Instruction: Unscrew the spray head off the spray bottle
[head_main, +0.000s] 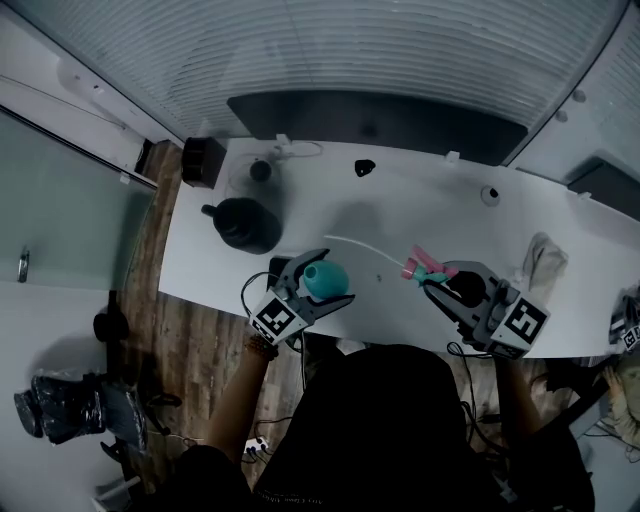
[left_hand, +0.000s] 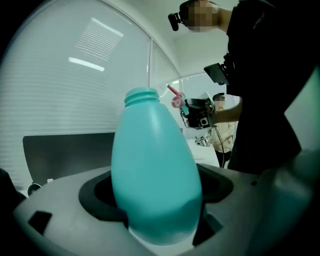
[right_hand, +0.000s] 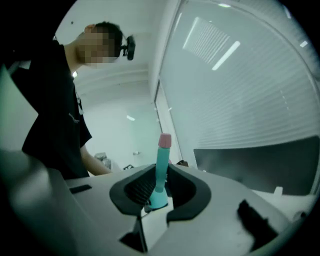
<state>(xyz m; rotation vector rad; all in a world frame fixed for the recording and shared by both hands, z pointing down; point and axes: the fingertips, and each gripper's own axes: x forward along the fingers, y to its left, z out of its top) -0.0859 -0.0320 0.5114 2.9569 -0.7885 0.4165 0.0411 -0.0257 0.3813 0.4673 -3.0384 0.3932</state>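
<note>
Between the left fingers (left_hand: 97, 197), clamped on its body, the spray bottle (left_hand: 155, 170) points its bare neck away from them. Well apart, the right fingers (right_hand: 135, 190) pinch the freed spray head (right_hand: 161, 170), whose dip tube (head_main: 365, 250) reaches toward the bottle without entering it.

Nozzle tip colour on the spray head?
Pink nozzle tip; the right gripper view shows it best.

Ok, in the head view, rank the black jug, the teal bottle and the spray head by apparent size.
1. black jug, clearly the largest.
2. teal bottle, partly hidden where it is held, so its full size is unsure.
3. spray head, smallest, not counting its thin tube.
</note>
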